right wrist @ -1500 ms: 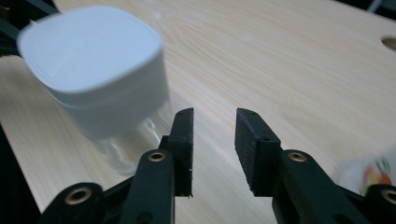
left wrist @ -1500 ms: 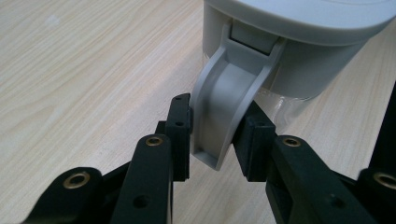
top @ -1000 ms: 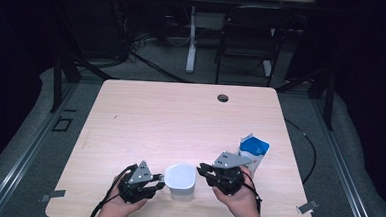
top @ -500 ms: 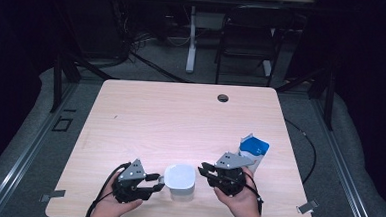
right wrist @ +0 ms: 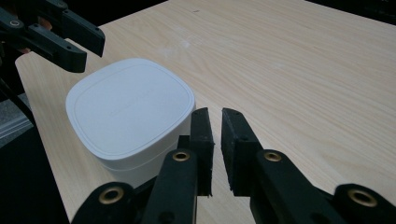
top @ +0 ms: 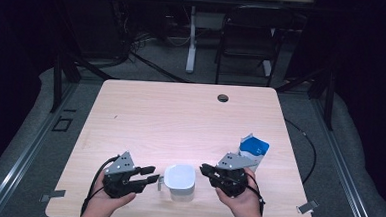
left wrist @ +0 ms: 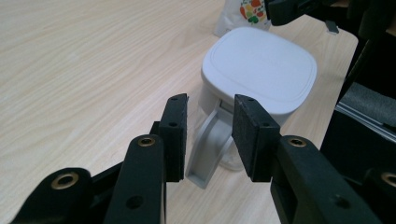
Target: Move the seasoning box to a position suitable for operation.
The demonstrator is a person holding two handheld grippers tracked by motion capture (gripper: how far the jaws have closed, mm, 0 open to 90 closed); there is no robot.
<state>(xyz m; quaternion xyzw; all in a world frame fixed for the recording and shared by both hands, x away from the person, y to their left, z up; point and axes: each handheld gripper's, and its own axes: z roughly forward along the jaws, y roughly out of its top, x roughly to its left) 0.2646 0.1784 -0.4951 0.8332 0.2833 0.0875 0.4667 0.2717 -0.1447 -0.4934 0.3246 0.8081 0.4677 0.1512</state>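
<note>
Found a white lidded container (top: pixel 179 180) standing close to the near edge of the wooden table (top: pixel 180 123), about midway between left and right, lid on and seated flat. Just to its left, held the left gripper (top: pixel 153 174) level in a hand, tips pointing right at the container. Had its jaws spread partway, having just been closing. In the left gripper view, saw the container's grey handle (left wrist: pixel 210 144) down in the gap between the pads (left wrist: pixel 175 135), neither pad pressing on it.

Just to the right of the container, held the right gripper (top: pixel 204 168) in the other hand, tips pointing left at the container's right side. Had those jaws drawn almost together after just closing further, with a thin slit left and nothing in it. In the right gripper view, saw the tips close beside the container's wall; could not tell whether touching.

Behind the right gripper, slightly farther and to the right, noted a blue-and-white pouch (top: pixel 253 150) upright on the table. Near the far edge, a small dark grommet hole (top: pixel 223 97).
</note>
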